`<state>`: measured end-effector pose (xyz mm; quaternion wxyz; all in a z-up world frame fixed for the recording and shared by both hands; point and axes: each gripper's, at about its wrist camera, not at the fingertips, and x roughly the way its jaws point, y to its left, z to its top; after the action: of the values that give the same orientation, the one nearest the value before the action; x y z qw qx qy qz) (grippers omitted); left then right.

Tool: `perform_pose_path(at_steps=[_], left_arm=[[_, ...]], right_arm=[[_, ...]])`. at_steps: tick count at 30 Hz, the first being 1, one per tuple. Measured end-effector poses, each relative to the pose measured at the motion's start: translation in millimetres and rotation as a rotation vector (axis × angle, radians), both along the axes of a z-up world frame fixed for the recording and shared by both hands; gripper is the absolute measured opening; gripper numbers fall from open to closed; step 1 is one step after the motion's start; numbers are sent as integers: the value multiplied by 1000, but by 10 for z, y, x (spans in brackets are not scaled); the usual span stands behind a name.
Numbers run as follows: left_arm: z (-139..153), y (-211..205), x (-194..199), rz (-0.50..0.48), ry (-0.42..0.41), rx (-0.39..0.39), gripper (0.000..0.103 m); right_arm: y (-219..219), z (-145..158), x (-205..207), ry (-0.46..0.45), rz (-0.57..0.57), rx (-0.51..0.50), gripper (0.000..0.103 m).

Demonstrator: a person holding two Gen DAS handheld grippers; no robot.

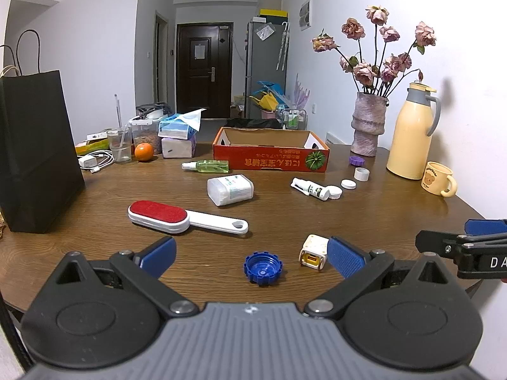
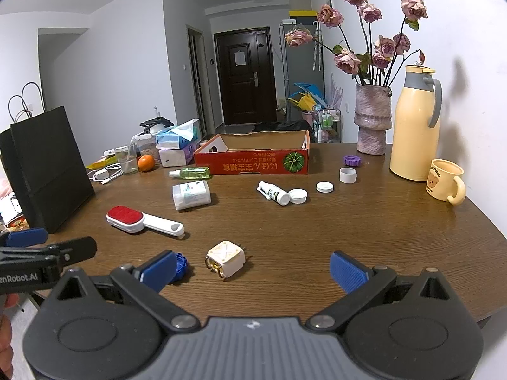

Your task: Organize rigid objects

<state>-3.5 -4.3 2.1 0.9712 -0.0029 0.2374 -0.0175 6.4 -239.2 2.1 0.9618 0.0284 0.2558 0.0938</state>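
1. I am seeing the blue bottle cap (image 1: 263, 267) lying open side up on the wooden table (image 1: 364, 221), between the spread fingers of my left gripper (image 1: 252, 255), which is gripping nothing
2. The white plug adapter (image 2: 225, 262) is lying between the wide-open fingers of my right gripper (image 2: 253, 267), which is also holding nothing
3. The lint brush (image 1: 177, 217), cotton swab box (image 1: 230, 189), small white bottle (image 1: 310, 187) and green spray bottle (image 1: 209, 166) are lying farther back
4. The red cardboard box (image 1: 269, 155) is sitting open behind them, near the vase (image 1: 367, 125)
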Motion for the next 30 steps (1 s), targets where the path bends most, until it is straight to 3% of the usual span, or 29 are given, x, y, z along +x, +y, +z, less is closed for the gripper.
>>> perform_pose_path(at_steps=[12,30], left_arm=[[15,-85,23,-2,7,-3,103],[-222,4,427,0,70,-34,103]], right_arm=[[15,-28,20,2,1,-2,103],[117,-168,322,33,17,-33,103]])
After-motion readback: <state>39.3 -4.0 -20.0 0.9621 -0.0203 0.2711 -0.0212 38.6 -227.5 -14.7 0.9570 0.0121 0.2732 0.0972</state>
